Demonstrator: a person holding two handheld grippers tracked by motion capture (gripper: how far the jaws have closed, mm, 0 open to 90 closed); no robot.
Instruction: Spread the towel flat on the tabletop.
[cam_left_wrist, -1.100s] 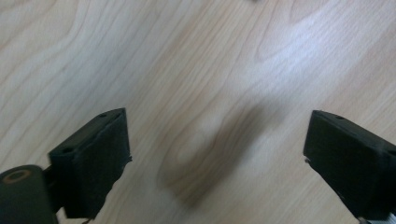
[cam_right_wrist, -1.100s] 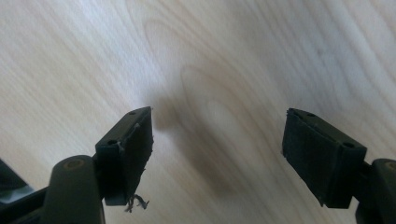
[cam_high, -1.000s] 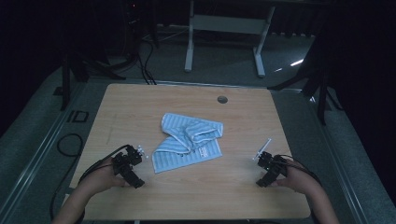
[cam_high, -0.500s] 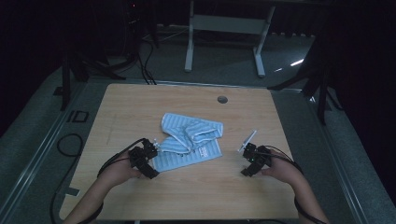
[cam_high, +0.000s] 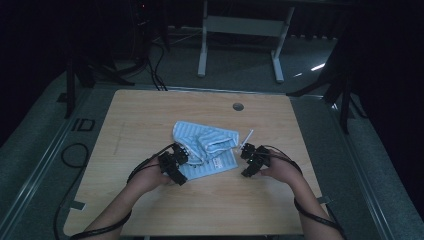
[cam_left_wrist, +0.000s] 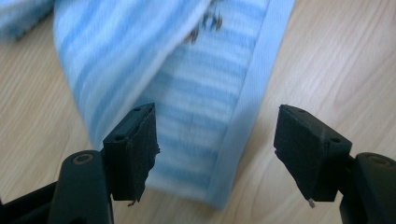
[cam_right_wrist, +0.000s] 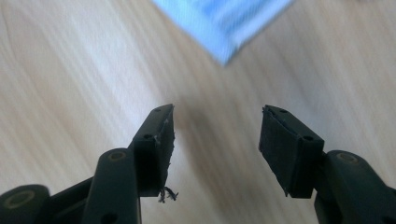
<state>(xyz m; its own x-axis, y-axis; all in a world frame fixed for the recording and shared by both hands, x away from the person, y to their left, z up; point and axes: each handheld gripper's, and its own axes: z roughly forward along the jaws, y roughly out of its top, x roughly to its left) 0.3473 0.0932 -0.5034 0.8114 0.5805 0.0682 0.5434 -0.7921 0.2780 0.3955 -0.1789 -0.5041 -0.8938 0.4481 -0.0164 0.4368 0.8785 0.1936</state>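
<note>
Item: a blue-and-white striped cloth (cam_high: 206, 149), lying crumpled and partly folded near the middle of the worktop (cam_high: 150, 112).
Left gripper (cam_high: 176, 161): you have it at the cloth's near-left corner. In the left gripper view the fingers (cam_left_wrist: 133, 149) stand spread, with the cloth's hemmed edge (cam_left_wrist: 243, 121) lying between them but not pinched.
Right gripper (cam_high: 248, 161): you have it just beside the cloth's near-right corner. In the right gripper view the fingers (cam_right_wrist: 156, 147) stand apart over bare wood, the cloth corner (cam_right_wrist: 224, 56) a little ahead of them; they have just been closing, with nothing between them.
Handling, as judged: light, soft and limp; it will sag and drag rather than hold shape, and loose folds may slide over one another.
Where to take hold: on the plain pale hem at the two near corners, catching a single layer only.
Risk: a shallow pinch may slip off the hem.
</note>
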